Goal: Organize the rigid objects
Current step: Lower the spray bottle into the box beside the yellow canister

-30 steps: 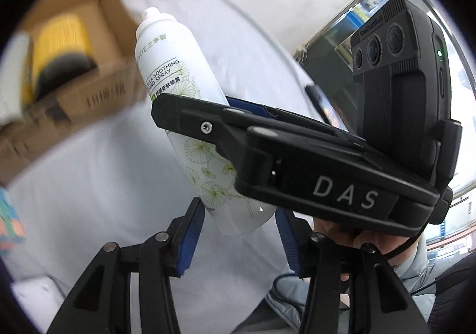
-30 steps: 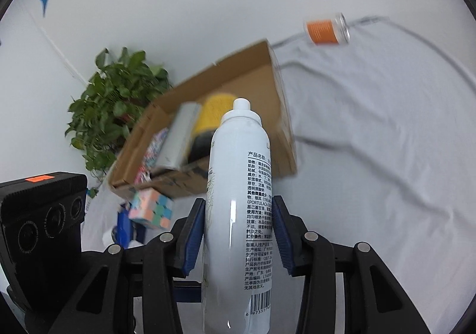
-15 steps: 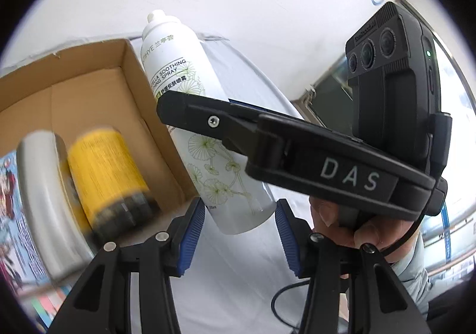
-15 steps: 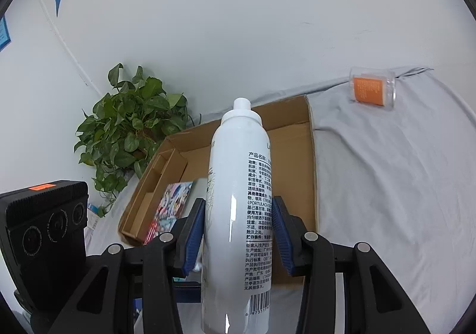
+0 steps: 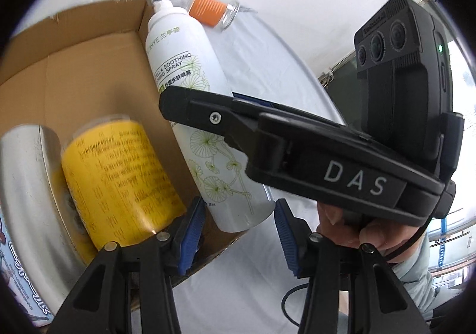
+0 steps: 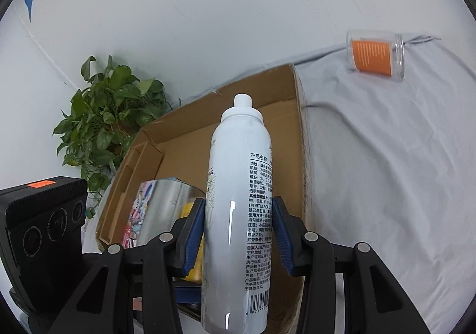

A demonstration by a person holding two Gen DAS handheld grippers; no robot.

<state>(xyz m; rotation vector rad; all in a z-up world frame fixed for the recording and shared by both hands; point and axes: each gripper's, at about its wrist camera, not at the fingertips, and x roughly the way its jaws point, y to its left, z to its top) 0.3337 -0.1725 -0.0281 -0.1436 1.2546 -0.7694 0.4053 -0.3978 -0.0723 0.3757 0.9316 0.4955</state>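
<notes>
Above the cardboard box's (image 6: 299,137) right wall, the right gripper (image 6: 238,233) clamps the spray bottle (image 6: 238,185).

A staged indoor workspace, perhaps an office, was suggested: a table draped in grey cloth (image 6: 386,170) was set against a plain white wall (image 6: 208,21), a potted plant (image 6: 104,125) at the far left.

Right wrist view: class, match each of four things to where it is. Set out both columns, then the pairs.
1. white spray bottle
2. clear jar with orange label
3. silver cylinder
4. leafy green plant

A. inside the cardboard box
B. lying on the grey cloth
C. between the pads of the right hand-held gripper
D. behind the box, by the wall

Pairs: 1-C, 2-B, 3-A, 4-D
</notes>
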